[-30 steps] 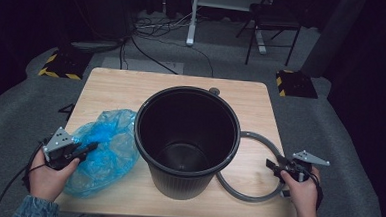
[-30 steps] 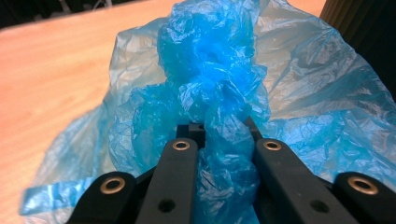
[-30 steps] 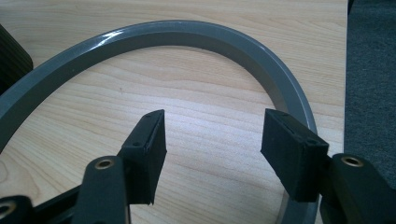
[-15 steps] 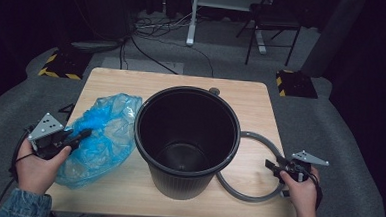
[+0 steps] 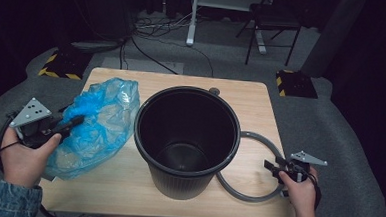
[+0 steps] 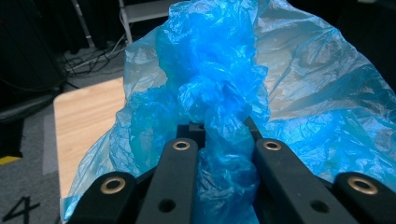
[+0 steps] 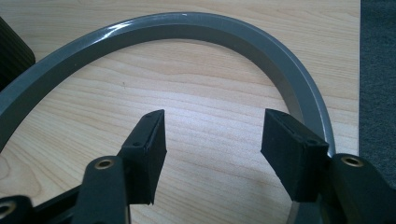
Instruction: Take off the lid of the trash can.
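Observation:
A crumpled blue plastic bag [image 5: 97,123] lies spread over the left of the wooden table [image 5: 251,104], partly lifted. My left gripper [image 5: 72,121] is shut on a bunched fold of the blue bag [image 6: 219,140], whose plastic rises between the jaws. A tall black bucket [image 5: 187,138] stands upright and empty at the table's middle. A grey ring [image 5: 256,192] lies flat on the table, partly behind the bucket's right side. My right gripper [image 5: 273,169] hovers open over the ring's right part, and the grey ring [image 7: 196,28] curves just beyond the jaws, nothing between them.
A small grey round object [image 5: 214,91] sits on the table just behind the bucket. Beyond the table are floor cables [image 5: 149,41], a white stand [image 5: 191,18], a chair [image 5: 275,22] and yellow-black striped blocks [image 5: 58,66].
My left gripper has pulled the bag up and leftward toward the table's left edge, stretching it out. The right gripper has stayed in place.

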